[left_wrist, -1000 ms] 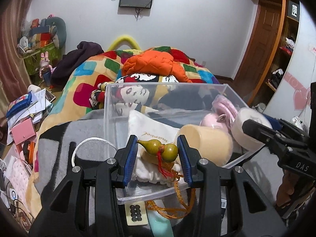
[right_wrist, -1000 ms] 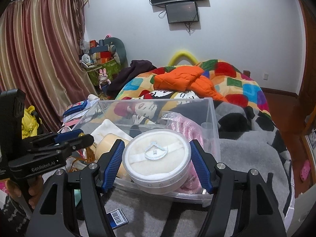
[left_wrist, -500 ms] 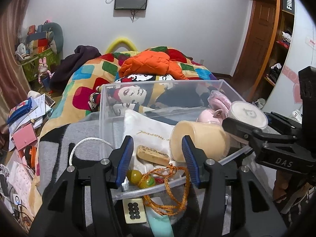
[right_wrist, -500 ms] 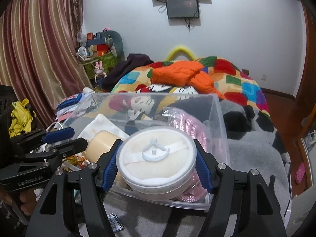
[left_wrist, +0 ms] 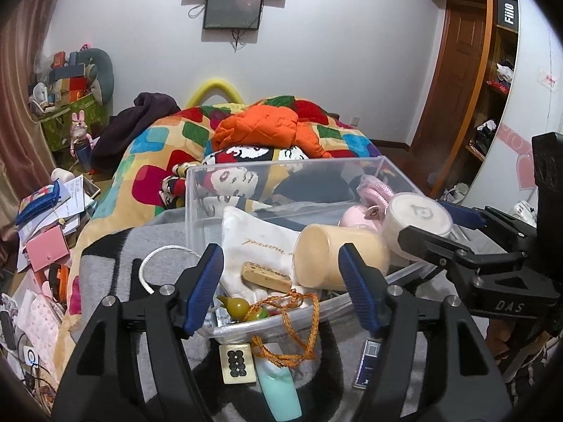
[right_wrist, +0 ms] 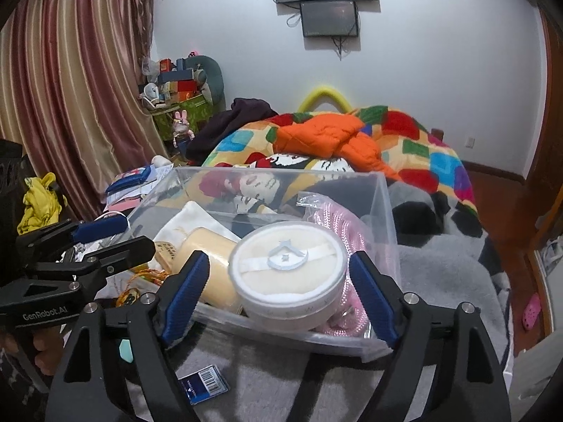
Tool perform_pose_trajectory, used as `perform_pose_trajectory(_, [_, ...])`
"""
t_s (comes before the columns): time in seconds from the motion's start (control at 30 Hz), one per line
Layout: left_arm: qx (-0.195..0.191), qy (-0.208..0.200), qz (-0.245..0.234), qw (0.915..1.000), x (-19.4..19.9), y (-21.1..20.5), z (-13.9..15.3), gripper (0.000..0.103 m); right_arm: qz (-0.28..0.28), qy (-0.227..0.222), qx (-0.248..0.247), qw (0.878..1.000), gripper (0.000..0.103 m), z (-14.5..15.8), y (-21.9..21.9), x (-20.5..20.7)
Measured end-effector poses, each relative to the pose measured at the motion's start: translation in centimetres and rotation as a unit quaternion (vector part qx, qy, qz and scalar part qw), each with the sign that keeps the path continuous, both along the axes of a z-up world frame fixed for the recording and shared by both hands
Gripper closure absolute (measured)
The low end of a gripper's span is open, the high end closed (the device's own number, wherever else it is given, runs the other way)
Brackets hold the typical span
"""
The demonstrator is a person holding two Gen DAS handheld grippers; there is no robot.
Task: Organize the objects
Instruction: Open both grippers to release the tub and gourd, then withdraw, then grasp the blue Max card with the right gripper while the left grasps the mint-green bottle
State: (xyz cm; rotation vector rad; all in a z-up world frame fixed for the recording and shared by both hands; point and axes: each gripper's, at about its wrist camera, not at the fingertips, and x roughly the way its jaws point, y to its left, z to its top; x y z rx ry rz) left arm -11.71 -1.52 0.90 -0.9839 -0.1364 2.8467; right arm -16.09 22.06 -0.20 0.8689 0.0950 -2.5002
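Note:
A clear plastic bin (left_wrist: 197,190) stands on the grey blanket and also shows in the right wrist view (right_wrist: 381,204). In it lie a white pouch (left_wrist: 260,246), a cream jar (left_wrist: 334,260), a wooden block (left_wrist: 265,276), a small gourd charm (left_wrist: 246,307) with its orange cord (left_wrist: 302,327) hanging over the front wall, pink items (right_wrist: 337,221) and a round white powder-puff box (right_wrist: 286,270). My left gripper (left_wrist: 281,292) is open and empty at the bin's front edge. My right gripper (right_wrist: 279,292) is open, its fingers apart from the puff box that rests in the bin.
On the blanket before the bin lie a mahjong-style tile (left_wrist: 237,364), a mint green object (left_wrist: 279,390) and a blue barcode card (right_wrist: 204,383). A white cord loop (left_wrist: 158,260) lies to the left. A colourful quilt (left_wrist: 158,147) and orange jacket (left_wrist: 260,128) lie behind. Floor clutter is at left.
My left gripper opened and dropped the gourd charm into the bin's front, then pulled back. My right gripper opened off the puff box, which now rests in the bin.

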Motion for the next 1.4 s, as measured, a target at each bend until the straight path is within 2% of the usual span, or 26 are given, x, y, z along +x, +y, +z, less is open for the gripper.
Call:
perform_pose_trajectory(0.43, [-0.005, 0.014, 0.006, 0.9999, 2.3, -0.5, 1.2, 0.031, 0.005, 0.021, -0.001, 1.0, 0.019, 1.4, 0.6, 2.7])
perform_pose_trajectory(0.57, [-0.005, 0.015, 0.015, 0.9998, 2.9, -1.0, 1.3, 0.022, 0.006, 0.02, 0.001, 1.0, 0.018, 1.4, 0.8, 3.4])
perform_pose_trajectory(0.93, [-0.01, 0.004, 0.021, 0.9997, 5.0, -1.7, 0.8, 0.021, 0.014, 0.012, -0.002, 1.0, 0.018, 0.9, 0.9, 4.9])
perform_pose_trajectory(1.4, [-0.003, -0.036, 0.02, 0.9991, 6.3, -1.6, -1.7, 0.021, 0.032, -0.004, 0.017, 0.999, 0.018, -1.0, 0.2, 6.8])
